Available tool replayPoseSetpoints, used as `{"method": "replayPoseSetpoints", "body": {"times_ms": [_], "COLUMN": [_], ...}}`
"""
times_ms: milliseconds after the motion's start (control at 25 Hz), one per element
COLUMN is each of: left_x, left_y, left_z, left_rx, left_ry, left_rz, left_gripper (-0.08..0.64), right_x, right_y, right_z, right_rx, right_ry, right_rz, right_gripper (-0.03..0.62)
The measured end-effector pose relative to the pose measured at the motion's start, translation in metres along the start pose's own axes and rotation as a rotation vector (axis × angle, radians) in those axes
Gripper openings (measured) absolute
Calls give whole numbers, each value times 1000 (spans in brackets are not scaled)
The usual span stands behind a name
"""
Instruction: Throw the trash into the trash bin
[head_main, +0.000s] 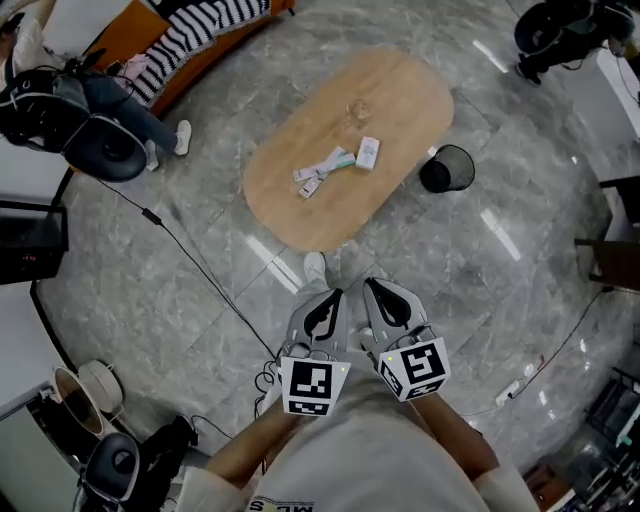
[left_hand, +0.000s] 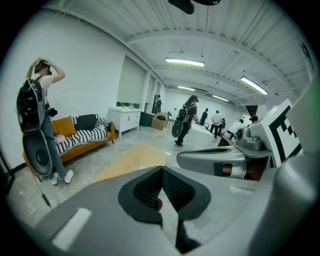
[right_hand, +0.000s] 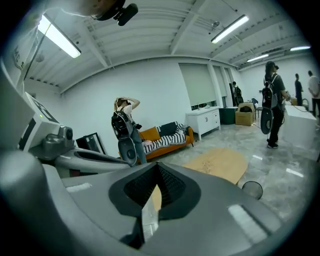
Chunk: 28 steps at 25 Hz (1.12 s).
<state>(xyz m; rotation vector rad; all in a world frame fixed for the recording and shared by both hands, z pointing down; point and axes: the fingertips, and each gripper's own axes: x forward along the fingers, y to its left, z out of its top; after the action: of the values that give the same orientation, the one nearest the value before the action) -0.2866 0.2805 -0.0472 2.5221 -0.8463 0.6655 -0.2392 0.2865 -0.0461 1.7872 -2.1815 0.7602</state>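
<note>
At lower centre of the head view, the left tongs (head_main: 330, 300) are hanging with jaws pressed together, gripping nothing. Higher up, wrappers (head_main: 322, 172) and a small box (head_main: 367, 152) are lying on the wooden table (head_main: 300, 215), well apart from both tools. The right tongs (head_main: 375, 292) are likewise sitting pinched closed, empty. Right of the table, the black bin (head_main: 447, 168) is standing on the floor. Task is looking barely begun: every visible piece is waiting for pickup and binning.

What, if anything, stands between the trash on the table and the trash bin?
Nothing visible does. The trash packets lie on the oval wooden table; the black mesh trash bin stands just off its right edge, with only bare tabletop between them.
</note>
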Motion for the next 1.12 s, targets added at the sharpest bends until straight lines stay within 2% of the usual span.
{"method": "replayPoseSetpoints", "body": {"times_ms": [200,400,640,840,1120], "left_x": [58,118,180,219,264], "left_y": [50,85,112,120,124], "left_z": [21,30,25,16,-11], "left_rx": [-9,-50,-131,-148,-179], "left_ry": [37,74,107,138,159], "left_rz": [-71,-37,54,83,113], "left_gripper": [0,0,0,0,0], "right_x": [78,139,202,236,277], "right_y": [-20,-66,-115,-146,-175], "right_z": [32,40,22,8,-29], "right_rx": [-75,-81,-135,-198,-352], "right_ry": [56,93,164,199,271], "right_rz": [5,35,145,189,276], "right_gripper": [26,26,41,80,141]}}
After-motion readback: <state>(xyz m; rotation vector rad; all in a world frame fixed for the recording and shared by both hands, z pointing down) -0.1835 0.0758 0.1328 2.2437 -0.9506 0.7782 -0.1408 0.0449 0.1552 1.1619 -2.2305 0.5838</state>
